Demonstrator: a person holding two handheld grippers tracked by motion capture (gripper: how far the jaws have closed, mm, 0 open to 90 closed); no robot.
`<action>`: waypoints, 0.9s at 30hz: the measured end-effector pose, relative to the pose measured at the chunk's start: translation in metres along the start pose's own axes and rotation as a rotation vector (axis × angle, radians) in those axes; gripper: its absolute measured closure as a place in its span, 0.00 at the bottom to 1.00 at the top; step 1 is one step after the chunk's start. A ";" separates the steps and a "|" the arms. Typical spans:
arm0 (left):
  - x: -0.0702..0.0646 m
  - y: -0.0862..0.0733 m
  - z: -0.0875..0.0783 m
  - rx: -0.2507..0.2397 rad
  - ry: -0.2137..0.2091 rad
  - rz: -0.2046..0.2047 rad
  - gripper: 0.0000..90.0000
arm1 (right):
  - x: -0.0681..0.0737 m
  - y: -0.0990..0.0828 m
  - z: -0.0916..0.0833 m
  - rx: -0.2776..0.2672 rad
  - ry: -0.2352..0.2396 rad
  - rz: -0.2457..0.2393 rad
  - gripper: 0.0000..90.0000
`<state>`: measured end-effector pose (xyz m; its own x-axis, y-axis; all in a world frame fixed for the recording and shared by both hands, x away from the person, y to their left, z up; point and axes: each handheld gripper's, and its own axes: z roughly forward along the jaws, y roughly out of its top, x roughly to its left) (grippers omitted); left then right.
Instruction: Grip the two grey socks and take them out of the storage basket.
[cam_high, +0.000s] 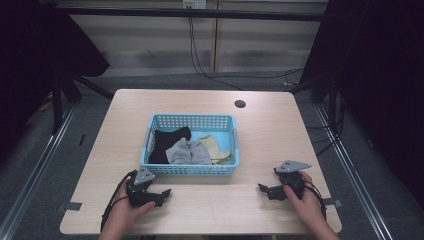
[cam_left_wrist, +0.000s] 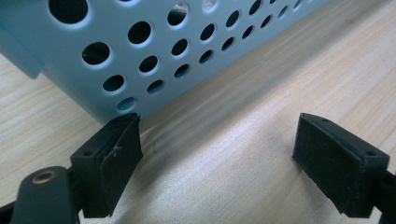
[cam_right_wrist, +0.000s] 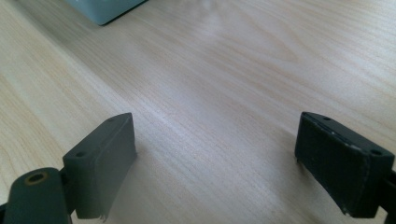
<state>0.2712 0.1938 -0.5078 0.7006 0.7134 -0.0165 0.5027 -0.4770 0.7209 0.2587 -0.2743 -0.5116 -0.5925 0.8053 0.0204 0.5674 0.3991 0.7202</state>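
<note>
Jaws spread wide on the left gripper, nothing between them but bare table, tips just beside the perforated wall of the blue basket. The right gripper is gaping wide too, empty, well apart from the basket. Both hands rest low at the near edge, grippers pointing inward toward each other. In the basket lie a black cloth, a grey cloth and a pale yellow cloth.

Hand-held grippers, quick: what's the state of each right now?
Left hand-held gripper: open, holding nothing, beside the blue basket.
Right hand-held gripper: open, holding nothing, over the table.
</note>
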 end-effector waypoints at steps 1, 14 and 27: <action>0.000 0.000 0.000 0.000 -0.001 0.000 0.16 | 0.000 0.000 0.000 0.000 0.000 0.000 0.13; 0.001 0.000 0.000 0.001 -0.001 0.000 0.17 | 0.000 0.000 0.000 -0.002 0.000 -0.002 0.13; 0.007 0.010 -0.017 0.080 0.030 -0.085 0.24 | 0.000 0.000 0.000 0.004 -0.002 0.007 0.13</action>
<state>0.2720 0.2026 -0.4888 0.6389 0.7674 -0.0543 0.5995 -0.4524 0.6602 0.2582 -0.2741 -0.5114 -0.5877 0.8087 0.0239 0.5736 0.3957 0.7173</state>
